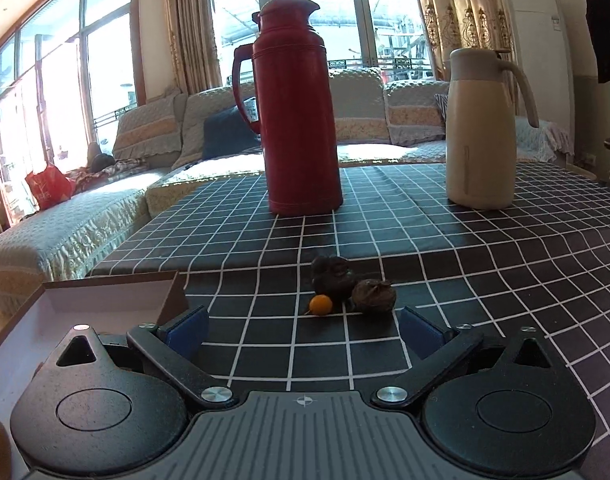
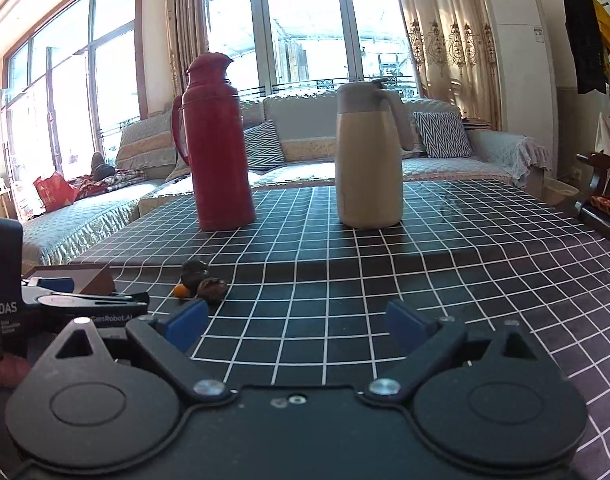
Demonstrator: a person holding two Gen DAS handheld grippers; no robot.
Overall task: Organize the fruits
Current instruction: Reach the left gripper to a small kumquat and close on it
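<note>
Closing in on three fruits clustered on the checked surface [image 1: 465, 240] beside the box [image 1: 105, 300] — one small orange fruit [image 1: 320, 304], two dark wrinkled fruits [image 1: 332, 278] — left gripper [image 1: 303, 330] and right gripper [image 2: 297, 320] both spread apart, empty, needing centring then pinching

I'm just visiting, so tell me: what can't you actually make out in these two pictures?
- Inside of the brown box: left wrist view, cut off by the left gripper.
- The two dark fruits: too small and shadowed to name; the small orange fruit also.
- Flasks' contents: the red flask and cream jug are opaque.
</note>
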